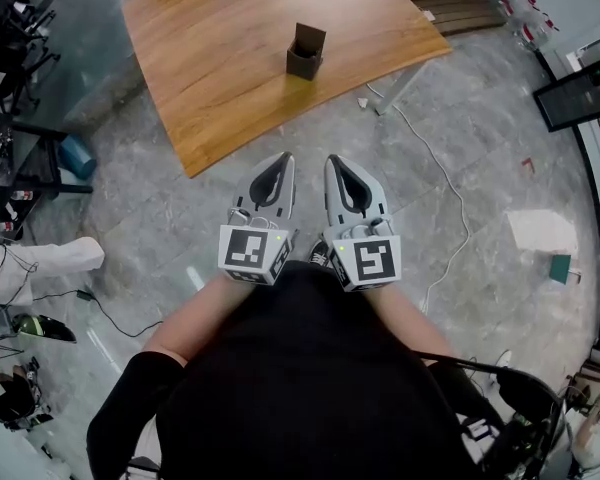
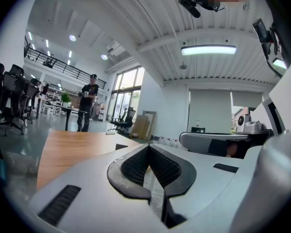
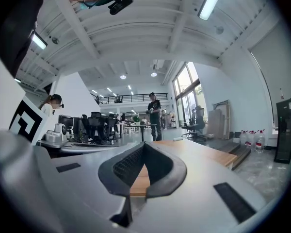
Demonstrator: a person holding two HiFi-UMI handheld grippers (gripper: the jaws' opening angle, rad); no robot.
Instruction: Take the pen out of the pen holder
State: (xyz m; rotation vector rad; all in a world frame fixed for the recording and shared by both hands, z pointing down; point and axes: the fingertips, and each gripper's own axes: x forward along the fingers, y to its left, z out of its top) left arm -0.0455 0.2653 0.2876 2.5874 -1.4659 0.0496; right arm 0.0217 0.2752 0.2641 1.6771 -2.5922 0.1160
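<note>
Both closed: left tongs, right tongs

Head view: pen holder was too small to tell whether a pen stood in it. Desk far edge was cut off by the top border. Right gripper view: right gripper fingers covered most of the desk, with the pen holder out of sight behind them. Left gripper view: small dark shape was mostly covered by the left gripper, so it couldn't be identified.

Dark brown pen holder (tan wood-grain table)
</note>
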